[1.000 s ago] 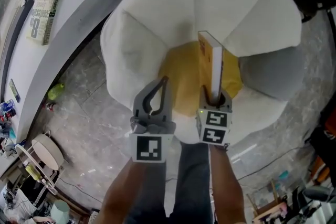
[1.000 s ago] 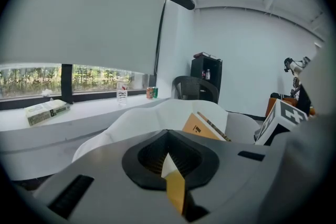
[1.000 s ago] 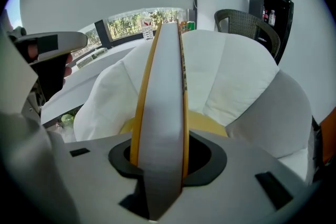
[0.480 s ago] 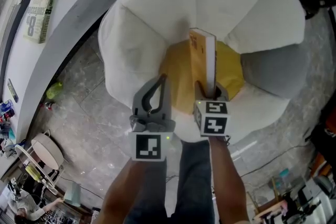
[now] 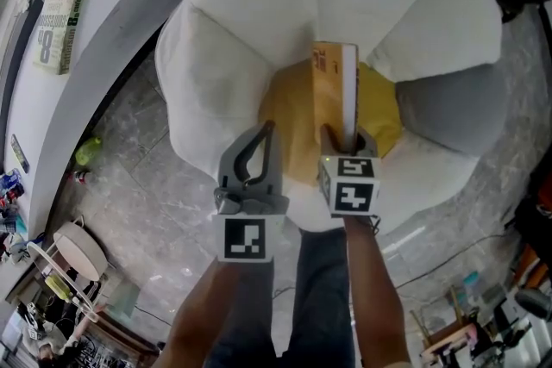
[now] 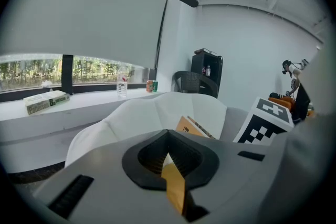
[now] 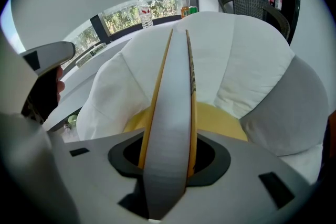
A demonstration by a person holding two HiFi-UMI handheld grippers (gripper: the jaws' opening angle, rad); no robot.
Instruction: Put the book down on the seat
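Armchair (image 5: 259, 56) of white padded petals, with one grey petal (image 5: 448, 112) on its right, fills the head view beside a curved white counter (image 5: 129, 4). Its yellow seat (image 5: 289, 129) lies at the centre. Over that seat the book (image 5: 332, 95) stands on edge, white page block up toward the camera and yellow covers on both sides; whether its lower edge touches the cushion cannot be told. The right gripper (image 5: 345, 140) pinches it across the covers between its fingers. The left gripper (image 5: 270, 130) hangs just beside, fingers pressed together on nothing. A second book (image 5: 56, 21) lies flat on the counter.
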